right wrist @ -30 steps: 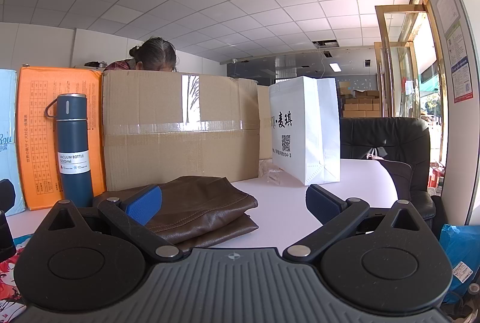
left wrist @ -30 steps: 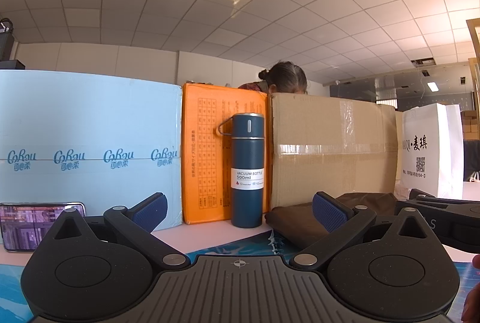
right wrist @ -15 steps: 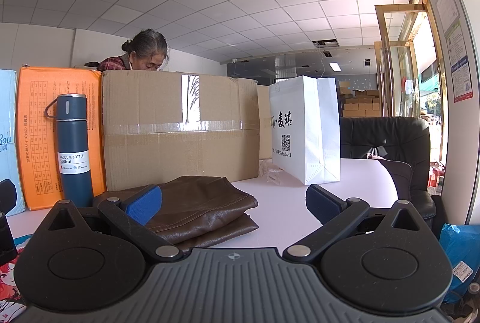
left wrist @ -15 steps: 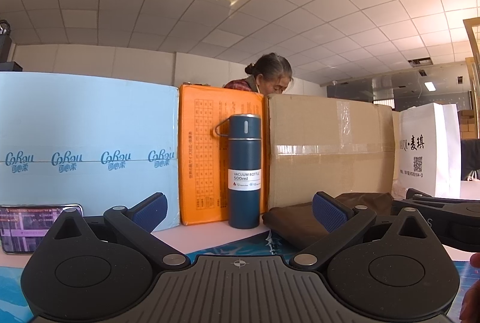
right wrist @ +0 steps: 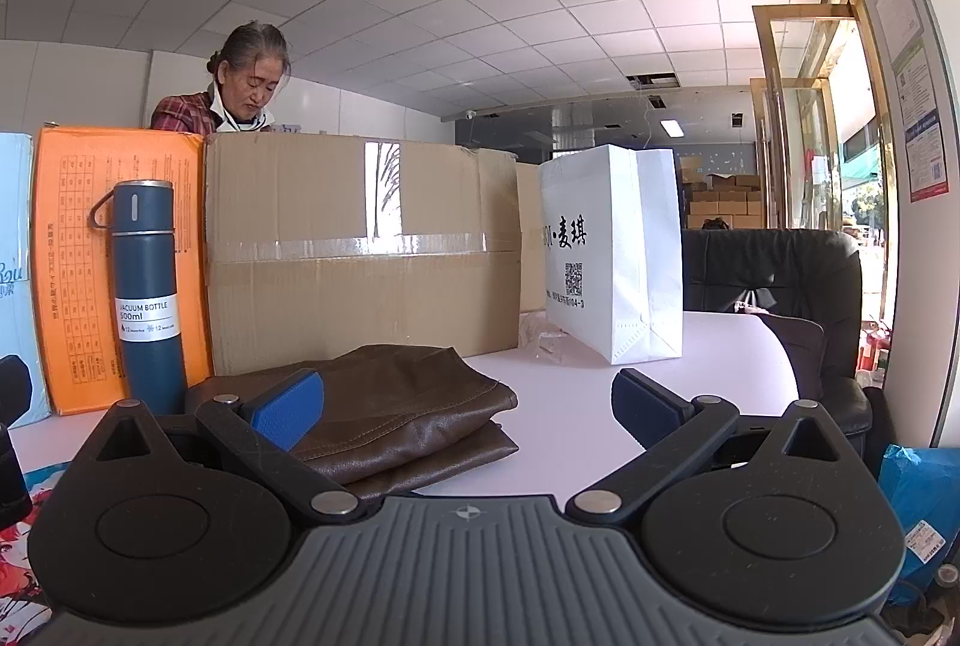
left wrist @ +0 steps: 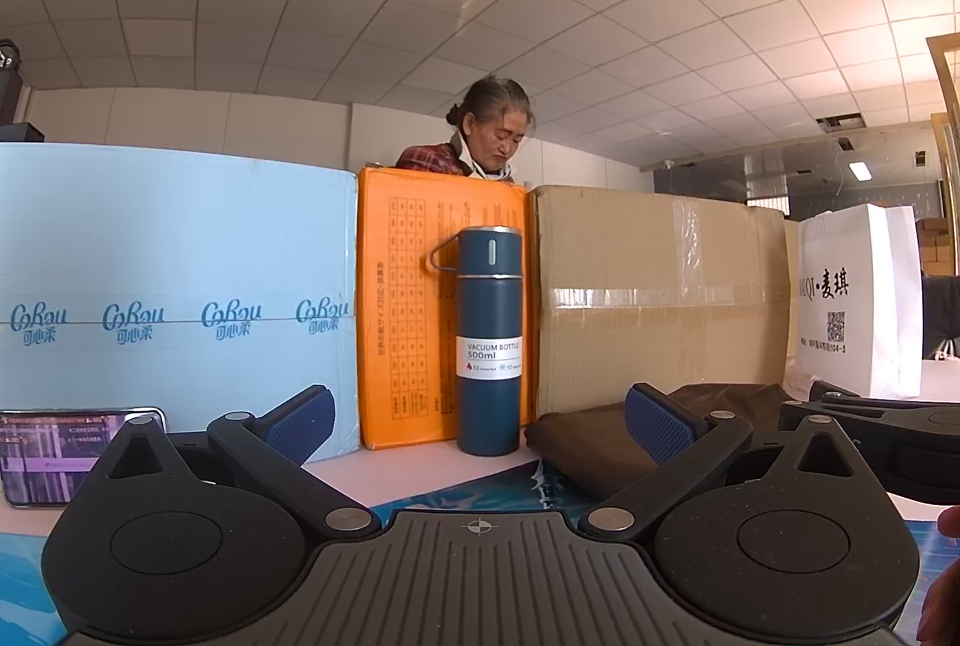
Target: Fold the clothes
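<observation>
A folded brown garment (right wrist: 408, 412) lies on the white table, in front of a cardboard box; in the left wrist view the garment (left wrist: 591, 445) shows low at the right. My right gripper (right wrist: 468, 403) is open just in front of the garment, its left pad (right wrist: 287, 409) overlapping the cloth in the image. My left gripper (left wrist: 480, 415) is open too, nothing between its fingers, facing a blue vacuum bottle (left wrist: 487, 340). The right gripper's body (left wrist: 882, 442) shows at the right edge of the left wrist view.
Standing along the back are a light blue box (left wrist: 174, 298), an orange box (left wrist: 408, 310), a cardboard box (right wrist: 360, 256) and a white paper bag (right wrist: 606, 256). A phone (left wrist: 54, 454) leans at far left. A person (right wrist: 240, 87) stands behind the boxes. A black chair (right wrist: 780, 298) is right.
The person behind the boxes has risen higher into view. Both grippers stay open and nearly still; the left wrist view has tilted slightly.
</observation>
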A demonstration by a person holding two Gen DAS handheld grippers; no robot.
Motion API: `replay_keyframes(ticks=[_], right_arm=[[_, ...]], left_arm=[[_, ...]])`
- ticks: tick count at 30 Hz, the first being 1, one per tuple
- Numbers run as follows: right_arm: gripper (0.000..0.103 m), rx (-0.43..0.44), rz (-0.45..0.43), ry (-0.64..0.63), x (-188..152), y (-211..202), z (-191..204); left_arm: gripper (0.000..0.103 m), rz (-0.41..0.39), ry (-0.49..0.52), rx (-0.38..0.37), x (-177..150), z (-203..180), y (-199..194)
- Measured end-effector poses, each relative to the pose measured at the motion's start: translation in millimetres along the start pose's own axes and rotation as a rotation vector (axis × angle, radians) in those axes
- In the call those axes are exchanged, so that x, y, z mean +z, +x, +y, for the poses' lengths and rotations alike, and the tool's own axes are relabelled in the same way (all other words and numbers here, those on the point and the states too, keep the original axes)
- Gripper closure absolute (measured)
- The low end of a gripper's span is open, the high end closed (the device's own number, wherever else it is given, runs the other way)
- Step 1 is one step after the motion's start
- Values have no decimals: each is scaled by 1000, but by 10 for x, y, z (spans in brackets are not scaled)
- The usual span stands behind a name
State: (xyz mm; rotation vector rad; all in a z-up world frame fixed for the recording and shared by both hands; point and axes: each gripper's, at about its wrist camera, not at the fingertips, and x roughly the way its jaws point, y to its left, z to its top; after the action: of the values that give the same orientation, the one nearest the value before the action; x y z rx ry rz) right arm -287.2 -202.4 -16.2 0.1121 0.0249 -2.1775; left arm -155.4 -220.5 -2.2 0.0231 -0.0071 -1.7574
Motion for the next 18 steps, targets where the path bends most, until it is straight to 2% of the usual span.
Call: replay_keyframes(ticks=[9,18], right_arm=[[0,-1,45,-5,1,73,11],[0,10,190,-72,-43,310,127]], left_arm=[[0,15,20,10,1,-13,11],[0,75,62,33,-2,-63,76]])
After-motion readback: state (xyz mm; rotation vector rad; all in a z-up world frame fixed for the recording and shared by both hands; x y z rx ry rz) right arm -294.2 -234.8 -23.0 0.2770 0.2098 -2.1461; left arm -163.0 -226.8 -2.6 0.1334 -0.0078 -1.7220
